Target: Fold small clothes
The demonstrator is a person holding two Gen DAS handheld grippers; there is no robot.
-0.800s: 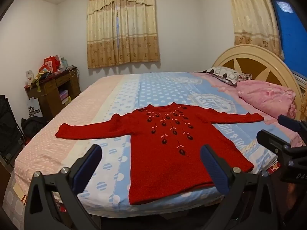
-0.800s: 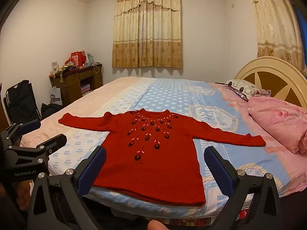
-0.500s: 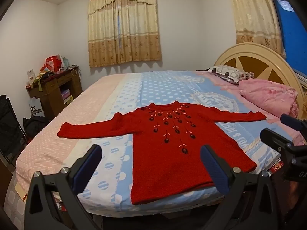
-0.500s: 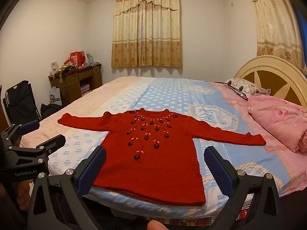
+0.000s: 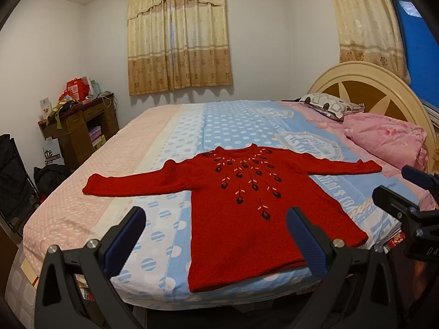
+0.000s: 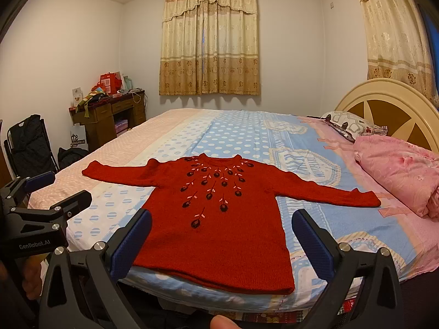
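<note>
Red sweater [image 5: 247, 213] flat, sleeves spread, hem at bed's [image 5: 233, 126] near edge. Left tongs [image 5: 214, 235] and right tongs [image 6: 221, 240] both gape wide, empty, short of the hem. Best start: pinch one sleeve cuff, carry across chest, keep knit smooth.

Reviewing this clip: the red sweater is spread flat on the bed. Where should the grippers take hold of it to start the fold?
Probably the sleeve cuffs. The red sweater lies flat, face up, sleeves stretched out to both sides. The left gripper could pinch the left cuff from its outer end, the right gripper the right cuff by the pink quilt; both are open and empty.
</note>
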